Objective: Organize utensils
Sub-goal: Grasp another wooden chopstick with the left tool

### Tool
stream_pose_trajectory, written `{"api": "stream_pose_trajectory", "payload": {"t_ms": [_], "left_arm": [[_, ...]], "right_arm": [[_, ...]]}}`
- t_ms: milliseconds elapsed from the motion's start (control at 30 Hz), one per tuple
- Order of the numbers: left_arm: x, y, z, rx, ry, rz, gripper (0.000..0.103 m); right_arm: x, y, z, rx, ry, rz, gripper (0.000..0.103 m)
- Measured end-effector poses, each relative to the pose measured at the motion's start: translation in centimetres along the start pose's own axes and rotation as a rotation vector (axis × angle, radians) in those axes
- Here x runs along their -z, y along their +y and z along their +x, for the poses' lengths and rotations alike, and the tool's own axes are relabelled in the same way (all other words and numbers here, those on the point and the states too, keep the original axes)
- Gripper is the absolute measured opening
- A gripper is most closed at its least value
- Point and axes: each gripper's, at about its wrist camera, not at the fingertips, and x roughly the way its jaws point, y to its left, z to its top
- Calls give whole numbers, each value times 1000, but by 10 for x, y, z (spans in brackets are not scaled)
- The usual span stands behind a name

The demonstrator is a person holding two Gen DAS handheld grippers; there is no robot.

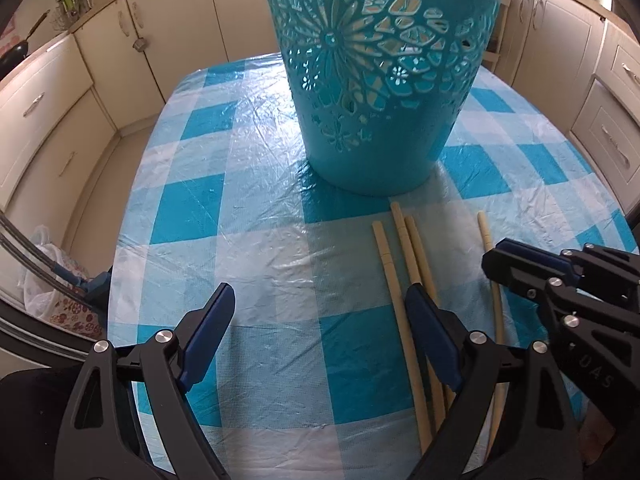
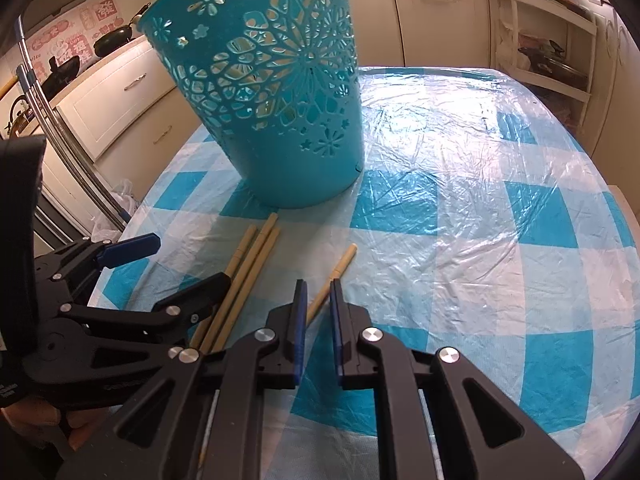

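1. Left wrist view showed the left gripper (image 1: 316, 336) spread wide above the checked tabletop (image 1: 256, 208), holding nothing.
2. Three chopsticks (image 1: 404, 304) lay side by side, passing under its right finger (image 1: 432, 340); their tips lay just short of the teal cut-out basket (image 1: 376, 92).
3. Right wrist view showed the right gripper (image 2: 319, 312) nearly shut, its fingers (image 2: 298, 320) pinched on a single chopstick (image 2: 338, 270) lying apart from the three.
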Motion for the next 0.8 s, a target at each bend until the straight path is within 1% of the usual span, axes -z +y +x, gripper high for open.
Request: {"api": "stream_pose_trajectory", "payload": {"t_ms": [167, 200, 233, 267, 333, 367, 400, 433, 467, 500, 600, 633, 667, 700, 733, 800], "left_arm": [[-1, 2, 1, -4, 5, -15, 82], [-1, 2, 1, 6, 5, -17, 77], [-3, 3, 1, 23, 8, -19, 70], [-4, 2, 0, 41, 12, -20, 66], [-7, 1, 0, 49, 11, -9, 49], [-8, -1, -1, 56, 9, -3, 44], [-9, -1, -1, 60, 9, -2, 35], [-9, -1, -1, 66, 10, -3, 28], [-10, 0, -1, 72, 12, -5, 26], [-11, 0, -1, 79, 14, -9, 23], [-13, 1, 0, 79, 24, -14, 22], [-13, -1, 0, 68, 25, -10, 20], [-13, -2, 0, 63, 23, -7, 18], [-13, -3, 0, 68, 23, -1, 9], [-14, -2, 0, 76, 28, -5, 7], [-15, 1, 1, 95, 37, -30, 5]], "right_arm": [[-2, -1, 2, 3, -1, -4, 11], [-3, 0, 3, 5, 3, -14, 11], [-4, 1, 3, 7, 9, -27, 11], [-5, 2, 4, 7, 26, -51, 11], [-11, 4, 5, -9, 70, -108, 11], [-13, 5, 6, -12, 85, -136, 11], [-15, 5, 6, -13, 103, -172, 11], [-16, 4, 5, -16, 115, -191, 11], [-17, 1, 5, -23, 125, -203, 11], [-18, -4, 4, -23, 129, -190, 11], [-17, -18, 3, -47, 113, -94, 11], [-16, -18, 3, -44, 105, -89, 11], [-15, -15, 3, -40, 97, -100, 11], [-13, -10, 2, -42, 93, -123, 11], [-12, -6, 2, -47, 91, -140, 10], [-9, -1, 3, -41, 80, -160, 10]]}}
